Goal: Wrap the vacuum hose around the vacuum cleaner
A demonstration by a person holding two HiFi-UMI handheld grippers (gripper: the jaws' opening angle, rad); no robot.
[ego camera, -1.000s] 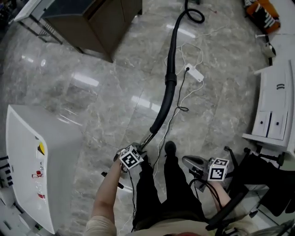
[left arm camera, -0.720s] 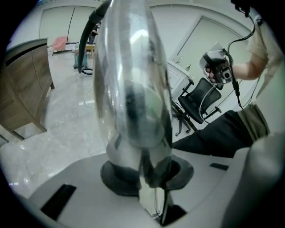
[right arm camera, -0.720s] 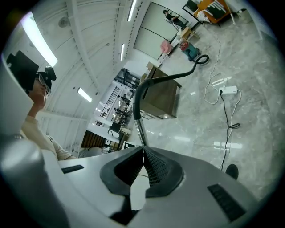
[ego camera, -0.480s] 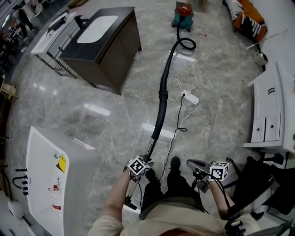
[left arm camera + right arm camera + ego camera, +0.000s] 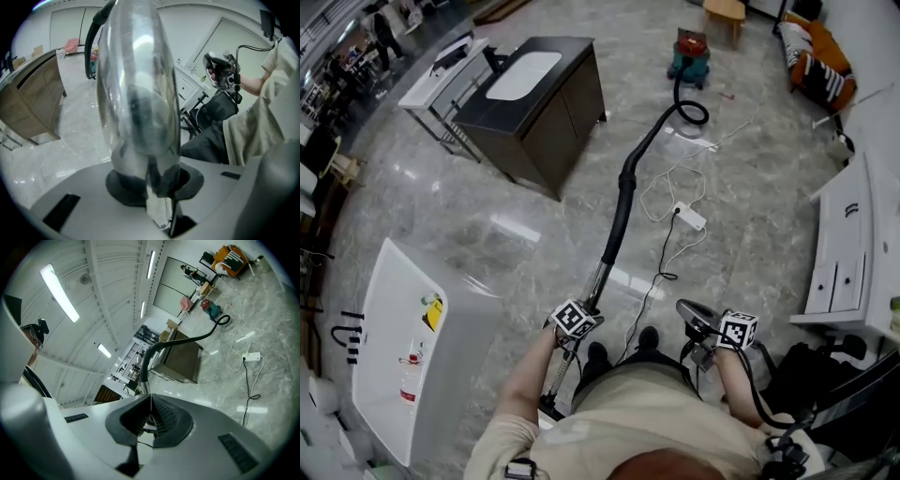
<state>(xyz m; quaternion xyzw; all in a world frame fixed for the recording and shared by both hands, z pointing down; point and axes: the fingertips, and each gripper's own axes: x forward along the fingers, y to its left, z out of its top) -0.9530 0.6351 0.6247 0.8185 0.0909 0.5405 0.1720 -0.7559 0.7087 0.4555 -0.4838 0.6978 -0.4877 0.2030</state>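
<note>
Marble floor (image 5: 516, 187) below; left claw (image 5: 151, 187) clamps hose wand (image 5: 136, 93), right claw (image 5: 151, 420) closed.

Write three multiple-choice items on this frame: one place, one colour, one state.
1. Where is the vacuum cleaner?
A. far across the floor
B. by the person's feet
C. on the cabinet
2. Colour of the hose?
A. white
B. black
C. orange
3. State of the right tongs?
A. open wide
B. shut on the hose
C. shut, empty

Key: A, it stands at the hose's far end in the head view; B, the hose shows black there; C, the pads meet with nothing between them.
</note>
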